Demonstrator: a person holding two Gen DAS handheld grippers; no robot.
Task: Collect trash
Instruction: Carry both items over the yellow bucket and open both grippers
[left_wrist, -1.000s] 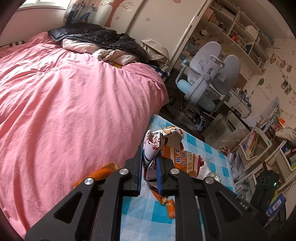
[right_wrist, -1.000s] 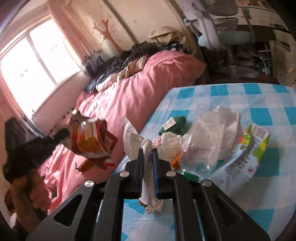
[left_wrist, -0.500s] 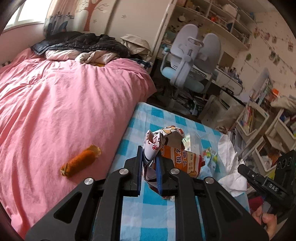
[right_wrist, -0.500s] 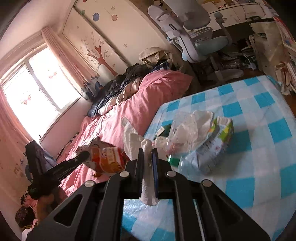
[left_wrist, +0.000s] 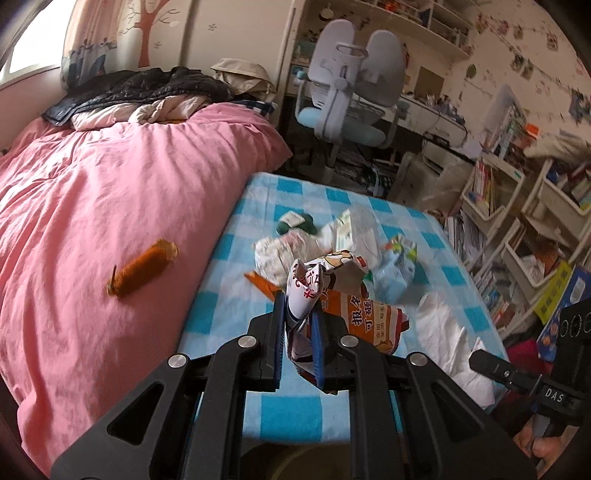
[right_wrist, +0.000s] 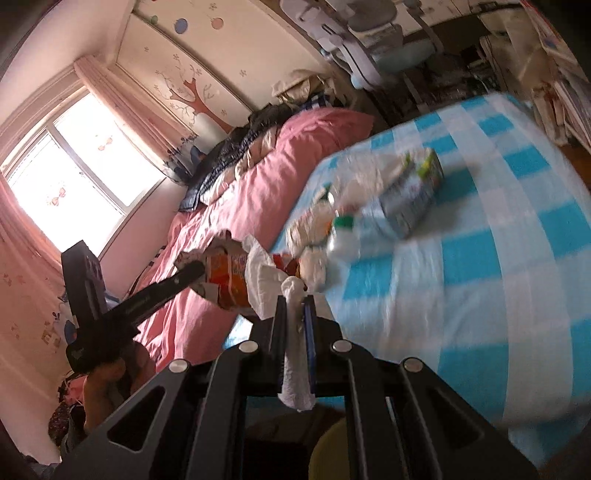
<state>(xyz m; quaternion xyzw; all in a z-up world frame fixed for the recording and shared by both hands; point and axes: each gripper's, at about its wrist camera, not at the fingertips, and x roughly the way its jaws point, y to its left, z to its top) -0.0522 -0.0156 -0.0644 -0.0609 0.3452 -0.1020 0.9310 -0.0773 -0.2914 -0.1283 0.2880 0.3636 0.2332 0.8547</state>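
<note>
My left gripper (left_wrist: 299, 310) is shut on a crumpled orange and white snack wrapper (left_wrist: 354, 306), held above the near end of a blue checked table (left_wrist: 424, 229). My right gripper (right_wrist: 295, 306) is shut on a white tissue (right_wrist: 266, 280) that hangs down between its fingers. In the left wrist view the tissue (left_wrist: 454, 347) trails at the right, beside the other gripper's black body (left_wrist: 517, 373). In the right wrist view the snack wrapper (right_wrist: 225, 277) sits just left of the tissue, on the left gripper (right_wrist: 177, 282). More trash lies on the table: a pale blue packet (left_wrist: 395, 269), clear plastic (left_wrist: 358, 229), a green item (left_wrist: 295, 223).
A pink bed (left_wrist: 92, 206) runs along the table's left side with an orange roll (left_wrist: 142, 267) lying on it and dark clothes (left_wrist: 140, 88) at its head. A desk chair (left_wrist: 347, 88) and bookshelves (left_wrist: 517, 206) stand beyond. A yellowish rim (right_wrist: 328, 454) shows below the right gripper.
Both grippers have drawn back toward the table's near end and rolled, keeping their trash. The trash pile on the table now lies farther ahead, and the wrapper and tissue have come closer together.
</note>
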